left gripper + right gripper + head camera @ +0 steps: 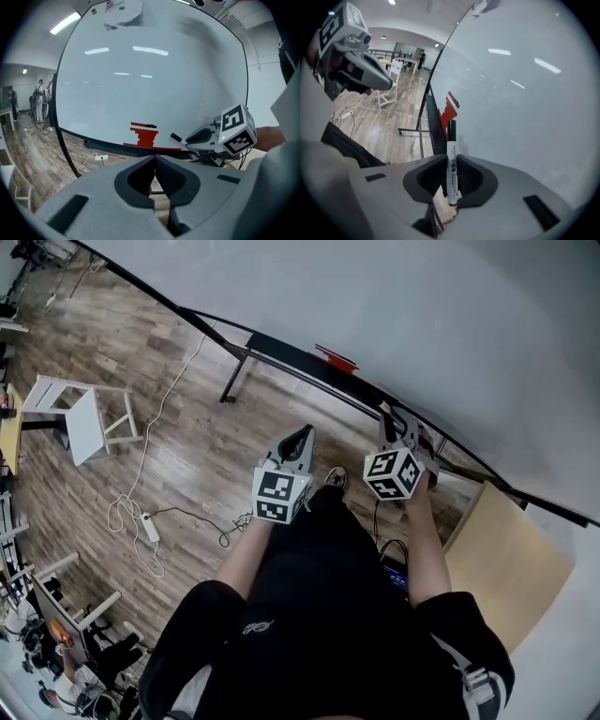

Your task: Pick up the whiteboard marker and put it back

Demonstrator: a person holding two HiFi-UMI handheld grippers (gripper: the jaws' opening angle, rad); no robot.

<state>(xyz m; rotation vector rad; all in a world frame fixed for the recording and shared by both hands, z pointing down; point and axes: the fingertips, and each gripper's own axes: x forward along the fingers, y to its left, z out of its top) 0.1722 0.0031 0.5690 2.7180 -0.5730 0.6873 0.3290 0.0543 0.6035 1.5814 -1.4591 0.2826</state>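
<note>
The right claw squeezes the marker just by the white board, so hold tight and lay it flat on the ledge; the left claw is closed, empty.

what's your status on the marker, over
Right gripper shut on whiteboard marker. Left gripper shut, empty. Whiteboard just ahead, red object at its lower edge.
</note>
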